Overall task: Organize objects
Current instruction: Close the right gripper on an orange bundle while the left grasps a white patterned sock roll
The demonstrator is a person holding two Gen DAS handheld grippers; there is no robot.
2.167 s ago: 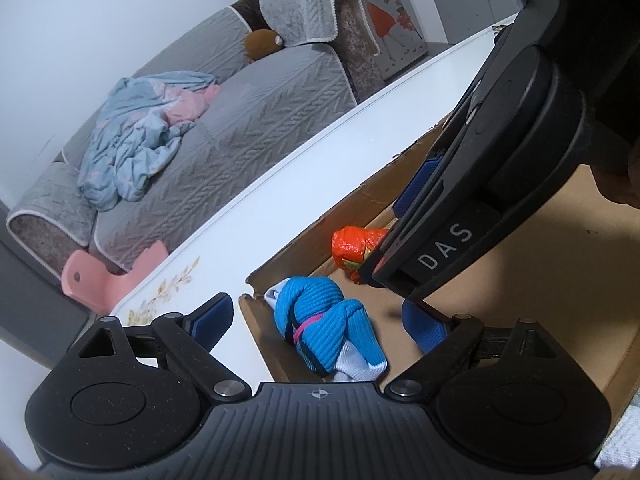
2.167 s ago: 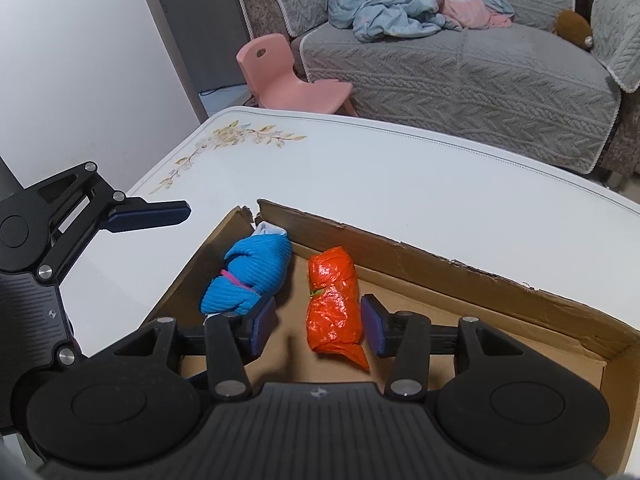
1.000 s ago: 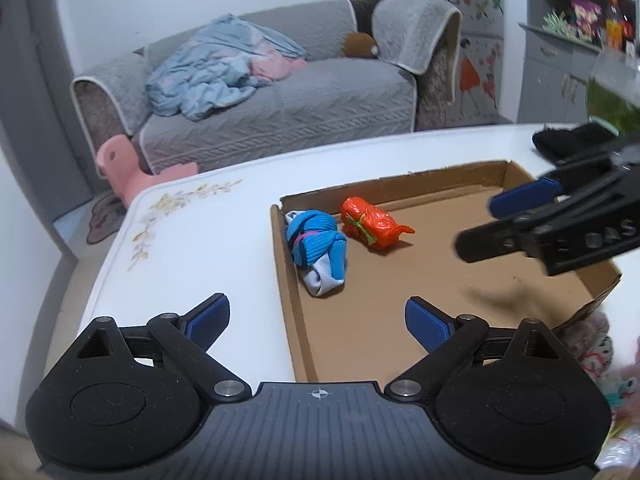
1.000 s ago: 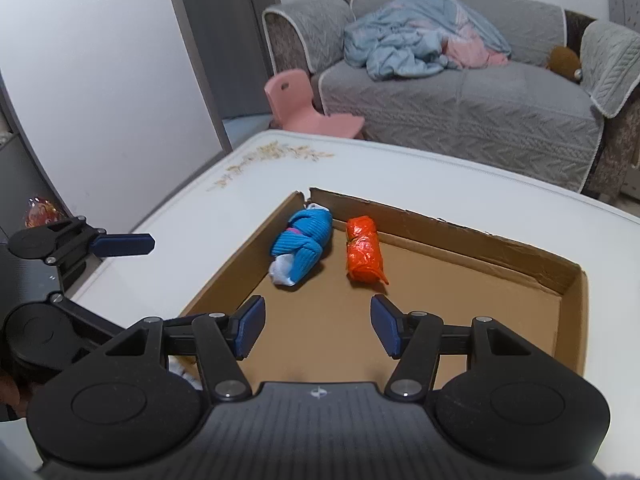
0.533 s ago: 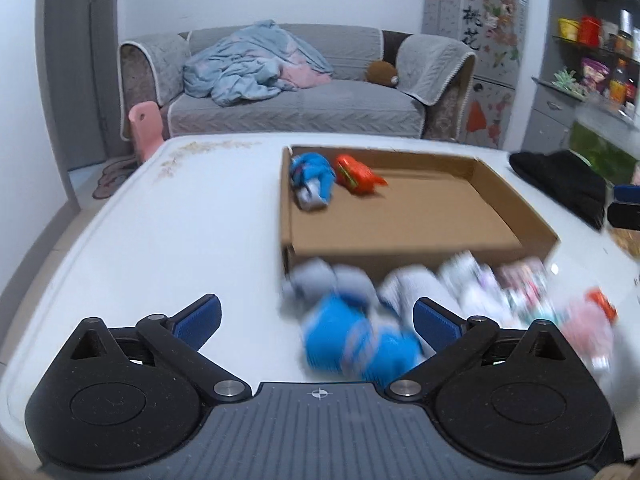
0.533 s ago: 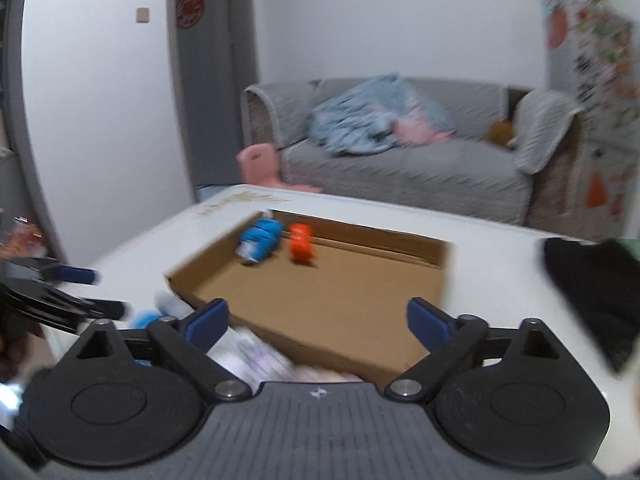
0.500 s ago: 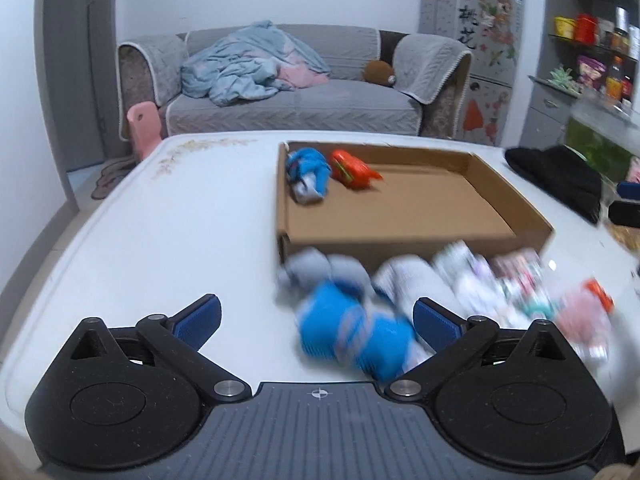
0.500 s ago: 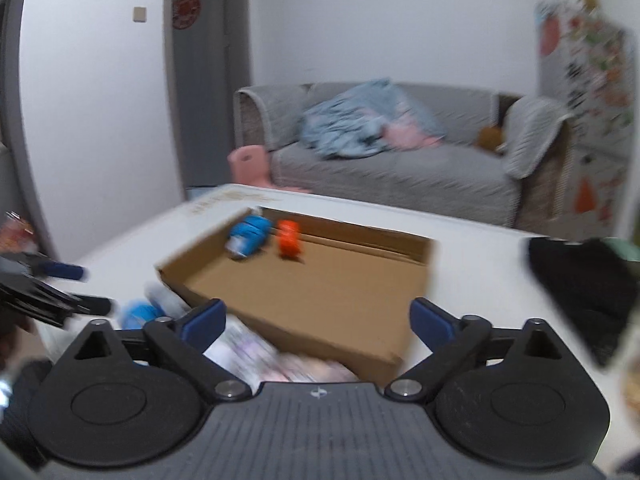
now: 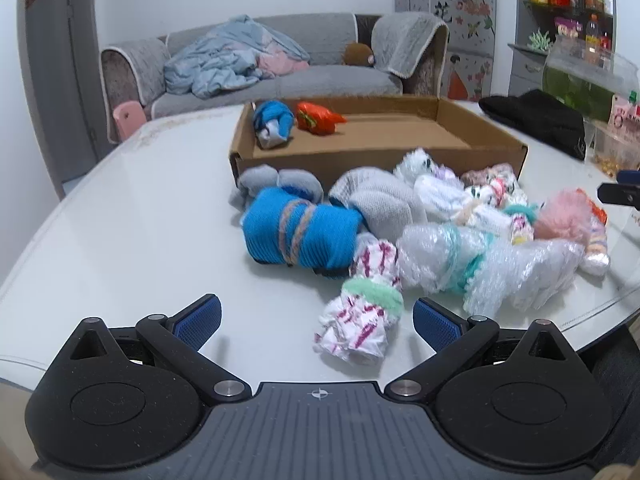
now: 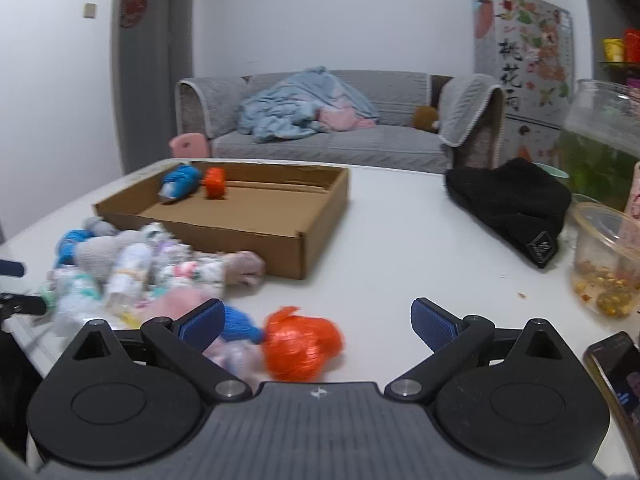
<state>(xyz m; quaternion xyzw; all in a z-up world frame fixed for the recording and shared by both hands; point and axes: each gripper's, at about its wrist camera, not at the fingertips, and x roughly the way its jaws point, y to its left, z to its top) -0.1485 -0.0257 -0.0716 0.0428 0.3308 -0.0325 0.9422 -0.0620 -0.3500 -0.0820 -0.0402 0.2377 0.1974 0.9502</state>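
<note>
Sock bundles (image 9: 400, 216) lie heaped just ahead of both spread, empty hand-held grippers (image 9: 316, 318)

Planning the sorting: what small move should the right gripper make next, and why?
Probably ease the right gripper forward and close on the orange bundle: its fingers are open and empty, the bundle lies between them, and the cardboard box holds only two bundles.

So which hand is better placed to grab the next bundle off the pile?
Probably the right. Its open tongs already bracket the orange bundle, close in front. The left tongs, also open, face the pink-striped bundle, which sits off-centre toward one finger.
</note>
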